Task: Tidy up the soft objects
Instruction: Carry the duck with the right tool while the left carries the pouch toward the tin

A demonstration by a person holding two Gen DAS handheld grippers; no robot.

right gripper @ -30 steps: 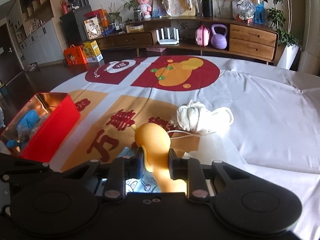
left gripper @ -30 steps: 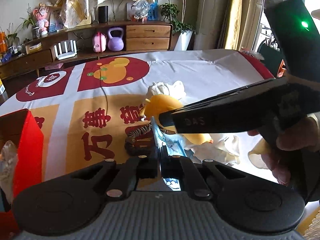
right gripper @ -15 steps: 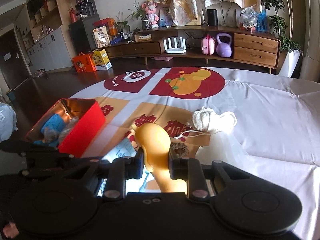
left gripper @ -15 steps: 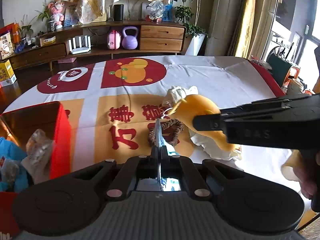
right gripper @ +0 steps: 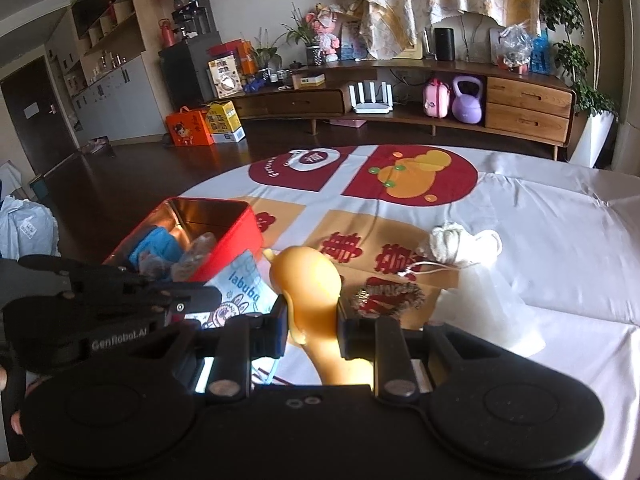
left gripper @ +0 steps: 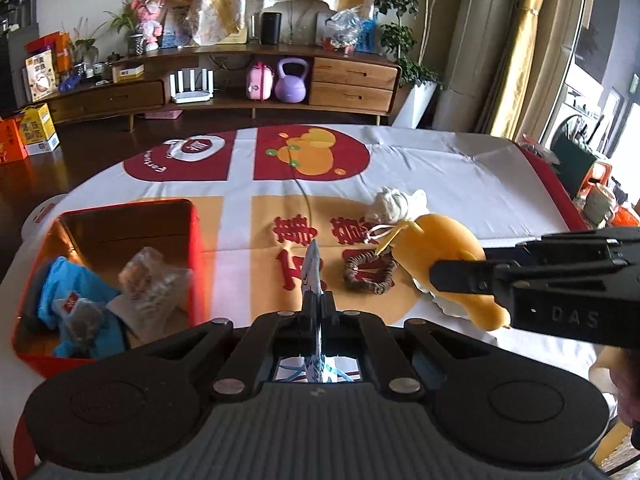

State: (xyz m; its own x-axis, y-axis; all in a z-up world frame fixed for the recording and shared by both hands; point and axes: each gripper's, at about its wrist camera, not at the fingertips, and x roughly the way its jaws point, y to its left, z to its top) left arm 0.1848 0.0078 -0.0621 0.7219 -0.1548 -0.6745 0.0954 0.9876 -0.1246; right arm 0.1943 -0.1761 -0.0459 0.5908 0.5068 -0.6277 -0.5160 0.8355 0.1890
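Pinching a thin, flat printed packet [left gripper: 313, 268] edge-on, the left gripper [left gripper: 318, 306] has its jaws fully closed on the glossy blue-and-white sheet; in the right wrist view the packet [right gripper: 240, 286] shows the word "labubu" and a cartoon rabbit face. The right gripper [right gripper: 312, 330] holds its jaws at a narrow gap, pressed on both sides of a smooth, rounded orange plush toy [right gripper: 310, 280], whose matte, velvety body bulges above the pads and tapers to a small point at the top. From the left wrist view the same plush toy [left gripper: 444, 248] is raised above the cloth, with a thin pale cord hanging at its tip.

Below both grippers lies a satin-like tablecloth [right gripper: 560, 216], white with red and orange printed panels and large red characters. On it rest a coiled, bristly brown ring [left gripper: 370, 274], a lumpy cream knitted bundle [right gripper: 448, 242] with a looped cord, and a sheer white gauze pouch [right gripper: 500, 296] that is crumpled just beside it.

At the left stands an open red metal tin [left gripper: 196, 248] with a shiny golden inside; it holds blue fabric pieces [left gripper: 68, 284] and a crinkled clear bag [left gripper: 154, 280]. Packet and plush toy are near the tin, outside it.
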